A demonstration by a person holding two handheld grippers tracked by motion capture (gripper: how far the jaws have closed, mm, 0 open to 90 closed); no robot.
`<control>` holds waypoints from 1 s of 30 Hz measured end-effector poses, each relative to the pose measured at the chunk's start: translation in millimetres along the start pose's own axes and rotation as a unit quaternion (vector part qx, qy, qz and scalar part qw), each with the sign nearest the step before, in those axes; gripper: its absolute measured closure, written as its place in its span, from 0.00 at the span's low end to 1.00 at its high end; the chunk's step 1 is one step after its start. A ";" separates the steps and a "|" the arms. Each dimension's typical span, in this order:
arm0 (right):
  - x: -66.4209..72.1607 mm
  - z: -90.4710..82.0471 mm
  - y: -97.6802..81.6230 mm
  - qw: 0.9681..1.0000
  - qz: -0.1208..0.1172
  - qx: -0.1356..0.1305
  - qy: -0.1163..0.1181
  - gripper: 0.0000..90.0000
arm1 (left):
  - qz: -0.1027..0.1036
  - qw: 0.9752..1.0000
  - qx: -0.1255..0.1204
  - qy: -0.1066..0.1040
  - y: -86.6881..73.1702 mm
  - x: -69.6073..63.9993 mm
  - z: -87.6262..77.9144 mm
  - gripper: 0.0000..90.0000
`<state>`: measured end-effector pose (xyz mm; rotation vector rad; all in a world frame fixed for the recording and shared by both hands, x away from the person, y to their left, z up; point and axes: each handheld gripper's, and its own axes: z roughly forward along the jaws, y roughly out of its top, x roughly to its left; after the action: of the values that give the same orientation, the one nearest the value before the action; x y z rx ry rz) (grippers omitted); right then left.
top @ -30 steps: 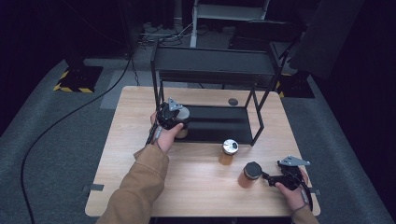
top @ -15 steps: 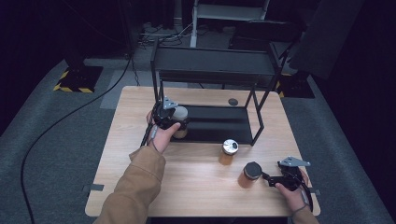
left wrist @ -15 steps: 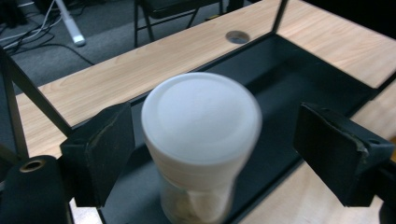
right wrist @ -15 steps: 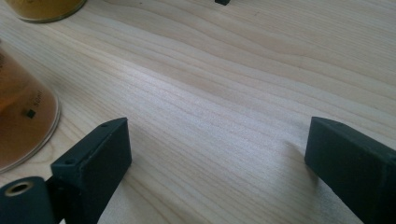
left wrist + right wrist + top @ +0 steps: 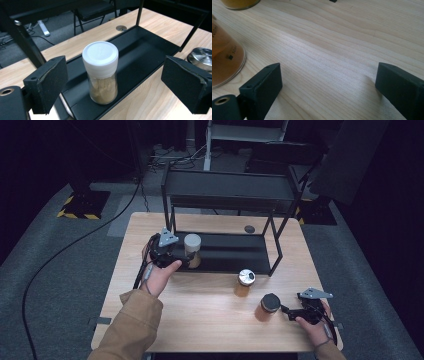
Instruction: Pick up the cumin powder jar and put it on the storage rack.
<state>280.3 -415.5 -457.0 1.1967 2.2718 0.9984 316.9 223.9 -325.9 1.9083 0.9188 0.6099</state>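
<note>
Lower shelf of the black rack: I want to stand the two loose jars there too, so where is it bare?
The lower shelf is bare from the white-lidded jar at its left end to the right posts. The tabletop near the person is bare too. Crowded: around the silver-lidded jar and black-lidded jar.

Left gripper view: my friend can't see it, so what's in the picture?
A jar with a white lid stands upright on a black shelf, between the left gripper's open jaws, which have just been opening and do not touch it. The shelf sits on a wooden table.
</note>
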 end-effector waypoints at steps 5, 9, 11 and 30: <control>-0.3 -0.1 0.5 1.000 0.000 0.001 0.000 0.08 | 0.018 1.000 -0.012 0.008 -6.6 -8.4 -20.9 0.07; -2.9 0.6 1.4 1.000 -0.004 0.002 0.004 0.07 | 0.024 1.000 -0.015 0.007 -12.5 -11.6 -35.0 0.07; -4.0 1.2 1.9 1.000 -0.006 0.002 0.005 0.07 | 0.029 0.999 -0.013 0.010 -15.9 -13.5 -40.9 0.08; -5.4 2.0 3.1 1.000 -0.005 0.003 0.006 0.07 | 0.025 0.999 0.013 0.020 -63.2 -24.2 -58.0 0.10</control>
<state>286.3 -417.8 -456.0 1.1840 2.2885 0.9978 238.4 254.4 -355.4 1.9537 0.9113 0.6693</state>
